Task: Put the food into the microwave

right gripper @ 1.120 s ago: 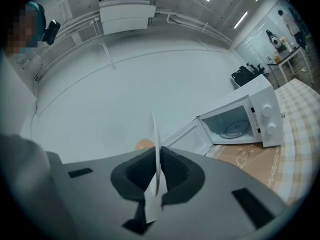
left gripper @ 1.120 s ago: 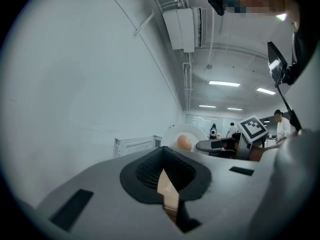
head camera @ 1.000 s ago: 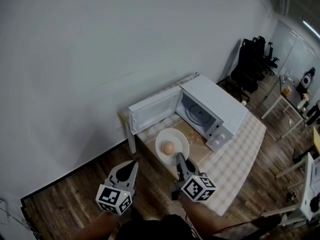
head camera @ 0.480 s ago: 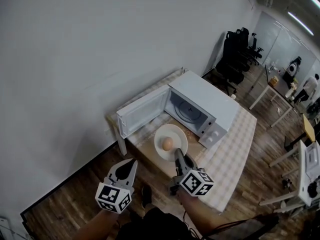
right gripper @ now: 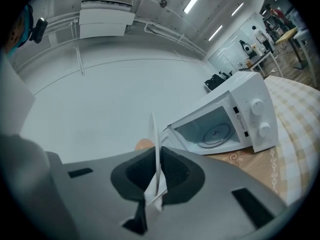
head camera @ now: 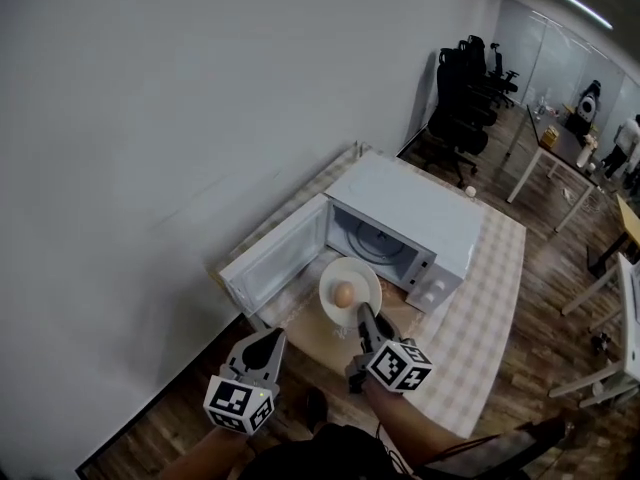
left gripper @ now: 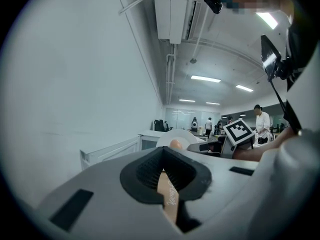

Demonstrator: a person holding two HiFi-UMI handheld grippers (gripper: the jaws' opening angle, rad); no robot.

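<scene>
Head view: a white microwave oven [head camera: 420,213] is seen on a checked-cloth table [head camera: 485,298], with its door [head camera: 275,263] swung wide open.
Right gripper [head camera: 362,320]: the jaws are clamped on the near rim of a round white plate [head camera: 362,276].
Food: a brown egg-shaped piece [head camera: 343,294] is borne on the plate, just in front of the open cavity.
Left gripper [head camera: 268,338]: the jaws are pressed together and nothing is held.

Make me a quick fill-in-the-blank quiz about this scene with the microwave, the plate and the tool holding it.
1. The right tool grips a white plate by its ____.
2. The microwave has its door standing ____.
3. On the plate lies ____ round brownish food item.

Missing words: rim; open; one.
</scene>
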